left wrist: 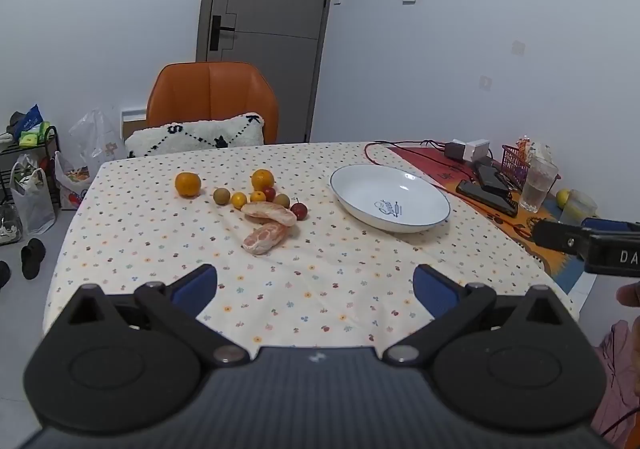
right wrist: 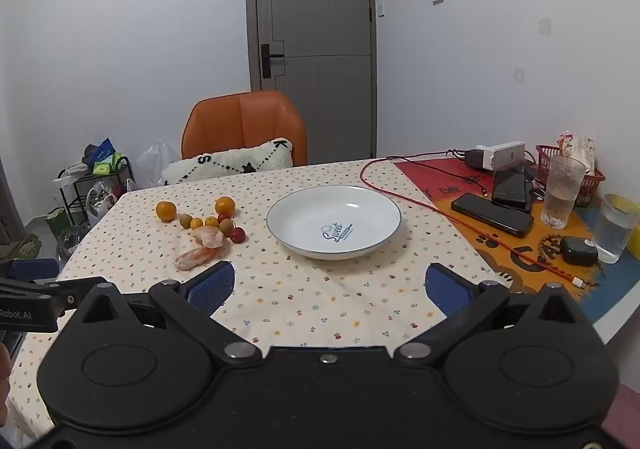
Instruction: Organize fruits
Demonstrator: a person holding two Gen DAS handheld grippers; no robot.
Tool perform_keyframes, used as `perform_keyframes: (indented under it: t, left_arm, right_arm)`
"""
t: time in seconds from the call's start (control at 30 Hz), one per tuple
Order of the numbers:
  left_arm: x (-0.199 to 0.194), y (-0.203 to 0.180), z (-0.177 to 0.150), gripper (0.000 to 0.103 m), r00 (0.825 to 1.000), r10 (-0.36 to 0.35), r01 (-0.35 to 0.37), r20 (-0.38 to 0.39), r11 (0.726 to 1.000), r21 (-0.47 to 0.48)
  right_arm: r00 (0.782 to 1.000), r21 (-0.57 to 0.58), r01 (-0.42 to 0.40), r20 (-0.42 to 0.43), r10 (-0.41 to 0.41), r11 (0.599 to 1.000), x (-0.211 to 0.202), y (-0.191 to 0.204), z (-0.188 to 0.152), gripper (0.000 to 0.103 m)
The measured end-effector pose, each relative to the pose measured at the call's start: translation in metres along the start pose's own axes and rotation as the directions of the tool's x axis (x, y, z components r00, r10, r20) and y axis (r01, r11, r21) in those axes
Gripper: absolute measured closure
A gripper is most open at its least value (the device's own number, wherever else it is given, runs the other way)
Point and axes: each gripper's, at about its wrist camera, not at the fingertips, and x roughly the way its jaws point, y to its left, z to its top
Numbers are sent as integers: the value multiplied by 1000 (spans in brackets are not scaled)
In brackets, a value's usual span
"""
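A table (right wrist: 320, 301) under a flower-dotted cloth stands before an orange chair (right wrist: 244, 125) and a grey door (right wrist: 316, 9). The fruits (left wrist: 256, 201) cluster left of the white plate (right wrist: 288, 217); the peeled segment (left wrist: 264, 237) lies with its long axis slanting toward the plate. The left gripper (left wrist: 316, 291) and the right gripper (right wrist: 330, 287) both gape wide, holding nothing.

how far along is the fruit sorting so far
Nothing looks done: the white bowl holds no fruit. Nothing is in hand; the left tool and right tool are both open and hold nothing. Left: the whole fruit pile on the tablecloth beside the bowl.
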Motion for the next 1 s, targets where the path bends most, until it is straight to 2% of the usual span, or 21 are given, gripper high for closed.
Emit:
perform_keyframes:
  t: [0.57,1.0]
  left_arm:
    - [-3,-2,1,0,1000,0,0,20,1000,0]
    - [-6,1,5,0,1000,-2,2,21,1000,-8]
  right_arm:
    - [999,-6,-28,-29,28,1000,0,3,-3,0]
    - [999,-27,-18,-28,17,999,-1,8,-2,0]
